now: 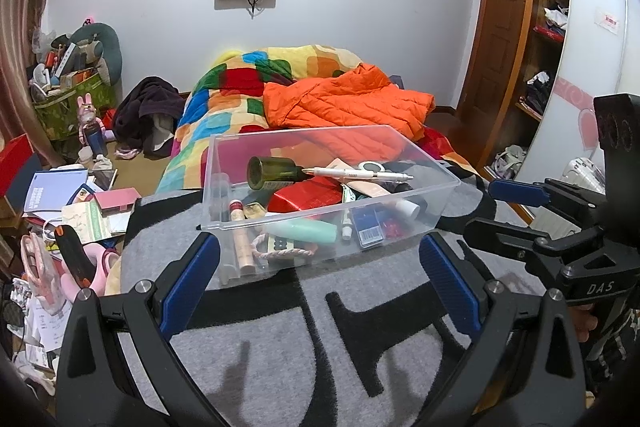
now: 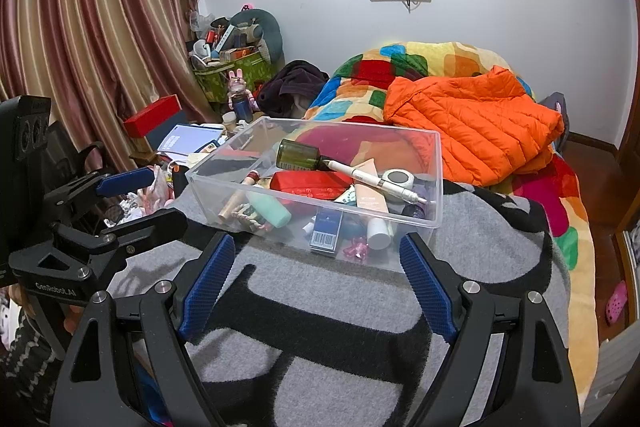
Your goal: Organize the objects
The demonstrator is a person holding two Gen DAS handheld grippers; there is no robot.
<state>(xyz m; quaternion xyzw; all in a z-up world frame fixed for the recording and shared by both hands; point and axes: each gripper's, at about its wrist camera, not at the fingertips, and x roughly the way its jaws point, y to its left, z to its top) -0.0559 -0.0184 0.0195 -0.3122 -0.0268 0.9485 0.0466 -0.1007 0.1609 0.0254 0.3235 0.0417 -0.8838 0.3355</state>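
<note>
Clear plastic box (image 1: pixel 320 183) full of small things stands on the grey blanket (image 1: pixel 304 327) of the bed, in front of both grippers.

In the box lie a dark green bottle (image 1: pixel 270 173) on its side, a white pen (image 1: pixel 356 173) across the top, a red flat case (image 2: pixel 310 183), a mint tube (image 2: pixel 269 207), a blue carton with a barcode (image 2: pixel 327 229) and a white round compact (image 2: pixel 397 179). The left gripper (image 1: pixel 320 279) is wide open and holds nothing; its blue pads (image 1: pixel 188 287) hang near the box front, whether touching I cannot tell. The right gripper (image 2: pixel 316 277) is also wide open and empty, just before the box. Behind are an orange jacket (image 2: pixel 472 123), a colourful quilt (image 1: pixel 224 103), curtains (image 2: pixel 92 39) and two screens on the white wall (image 1: pixel 380 7).
</note>
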